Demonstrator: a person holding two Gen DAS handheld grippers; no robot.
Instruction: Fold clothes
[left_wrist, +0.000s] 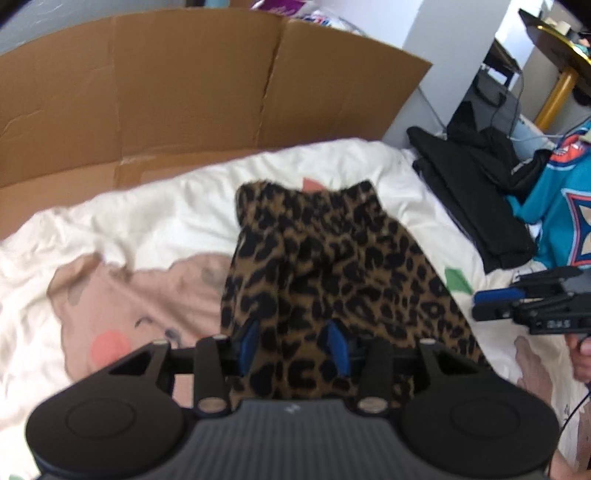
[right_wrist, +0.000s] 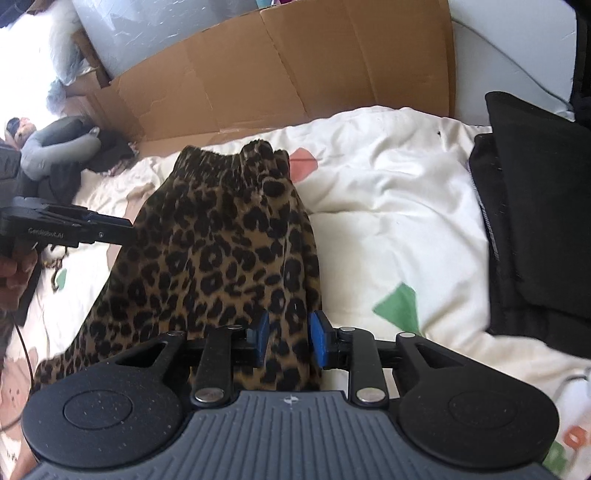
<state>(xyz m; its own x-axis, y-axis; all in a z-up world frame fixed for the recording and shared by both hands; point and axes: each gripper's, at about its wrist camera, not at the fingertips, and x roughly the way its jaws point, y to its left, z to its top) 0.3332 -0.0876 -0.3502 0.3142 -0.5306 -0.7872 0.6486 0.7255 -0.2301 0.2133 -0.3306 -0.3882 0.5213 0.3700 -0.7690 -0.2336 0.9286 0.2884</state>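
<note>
The leopard-print garment (left_wrist: 332, 266) lies on the bed, on a white duvet (left_wrist: 155, 206) with pink and green printed shapes. Its gathered waistband (right_wrist: 229, 162) is at the far end, near the cardboard sheet (left_wrist: 166, 92) that stands along the far edge of the bed. The near end of the garment runs under both grippers.

The left gripper (left_wrist: 295, 349) is at the near left part of the cloth. Its blue pads (left_wrist: 338, 347) stand apart and leopard cloth lies between them, but I cannot tell if they press on it. The right gripper (right_wrist: 288, 338) is at the near right edge of the garment. Its jaws are partly spread, cloth is between the blue pads (right_wrist: 319, 339), and the pads do not seem to squeeze it.

To the left of the garment the duvet is free up to the cardboard. To the right there is a band of free duvet, then a pile of black clothes (right_wrist: 535, 221) and a teal jersey (left_wrist: 561, 206) close the right edge of the bed. At the far left edge lies a grey neck pillow (right_wrist: 59, 147).
</note>
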